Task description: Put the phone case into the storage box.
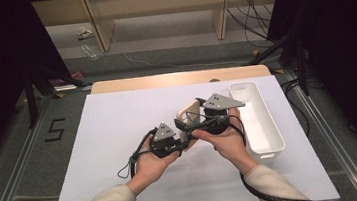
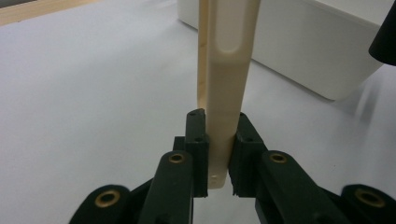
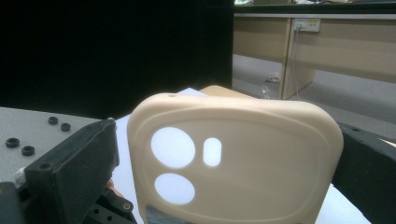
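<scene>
At frame centre, left gripper (image 2: pixel 217 154) pinches the cream soft-plastic phone case (image 2: pixel 224 93) edge; right gripper's (image 1: pixel 209 122) grip unclear, so support it gently.

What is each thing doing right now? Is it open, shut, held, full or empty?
Phone case: held up off the table, standing on edge, nothing in it.
Left gripper: shut on the phone case's edge.
Right gripper: fingers on either side of the phone case; contact cannot be told.
White bin: resting on the table, open on top, looks empty.
Table: covered by a white sheet.
</scene>
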Action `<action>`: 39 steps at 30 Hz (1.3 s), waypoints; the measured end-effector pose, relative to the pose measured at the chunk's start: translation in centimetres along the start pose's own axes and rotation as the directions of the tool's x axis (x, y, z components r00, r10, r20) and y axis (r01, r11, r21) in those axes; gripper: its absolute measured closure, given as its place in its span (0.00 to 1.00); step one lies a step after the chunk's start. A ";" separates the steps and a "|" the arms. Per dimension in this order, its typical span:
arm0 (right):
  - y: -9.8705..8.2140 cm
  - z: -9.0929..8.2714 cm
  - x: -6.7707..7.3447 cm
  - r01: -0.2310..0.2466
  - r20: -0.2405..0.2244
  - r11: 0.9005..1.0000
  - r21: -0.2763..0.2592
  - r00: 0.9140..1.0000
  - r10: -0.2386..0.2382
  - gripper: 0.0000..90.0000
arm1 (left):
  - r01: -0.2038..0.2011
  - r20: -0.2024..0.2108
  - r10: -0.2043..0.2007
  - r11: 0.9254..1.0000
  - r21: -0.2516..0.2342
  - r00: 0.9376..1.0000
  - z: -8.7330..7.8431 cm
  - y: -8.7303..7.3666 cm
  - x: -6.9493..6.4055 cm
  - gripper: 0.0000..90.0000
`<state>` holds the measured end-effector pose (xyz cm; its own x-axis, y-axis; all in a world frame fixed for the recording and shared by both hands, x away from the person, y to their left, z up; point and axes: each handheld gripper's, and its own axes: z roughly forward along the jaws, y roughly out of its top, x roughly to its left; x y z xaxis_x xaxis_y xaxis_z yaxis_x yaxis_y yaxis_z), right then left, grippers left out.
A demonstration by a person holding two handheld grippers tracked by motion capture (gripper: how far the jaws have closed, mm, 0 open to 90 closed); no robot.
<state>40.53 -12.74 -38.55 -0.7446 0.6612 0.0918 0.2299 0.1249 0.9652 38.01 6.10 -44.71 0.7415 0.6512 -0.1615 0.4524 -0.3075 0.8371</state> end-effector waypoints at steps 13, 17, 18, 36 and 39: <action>0.0 0.0 0.0 -0.001 0.002 1.000 -0.002 1.000 0.001 0.01 | -0.005 0.003 0.005 1.000 -0.002 1.000 0.0 0.0 -0.1 0.88; -0.1 0.0 0.0 -0.003 0.002 1.000 -0.002 1.000 0.003 0.02 | -0.006 0.003 0.006 1.000 -0.001 1.000 0.0 0.0 0.0 0.88; -0.1 0.0 0.0 -0.003 0.003 1.000 -0.002 1.000 0.003 0.03 | -0.006 0.003 0.006 1.000 -0.001 1.000 0.0 0.0 0.0 0.88; -0.1 -0.1 0.2 0.001 0.039 1.000 -0.027 0.999 0.000 0.13 | -0.007 -0.001 0.007 1.000 -0.005 1.000 0.0 0.0 0.0 0.88; -0.1 -0.1 0.3 0.002 0.040 1.000 -0.026 0.999 -0.001 0.13 | -0.008 -0.002 0.008 1.000 -0.007 1.000 0.0 0.0 0.0 0.88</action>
<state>40.23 -12.66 -38.59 -0.7190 0.6903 0.0811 0.2124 0.1071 0.9713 37.96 6.12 -44.71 0.7443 0.6498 -0.1540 0.4430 -0.3078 0.8420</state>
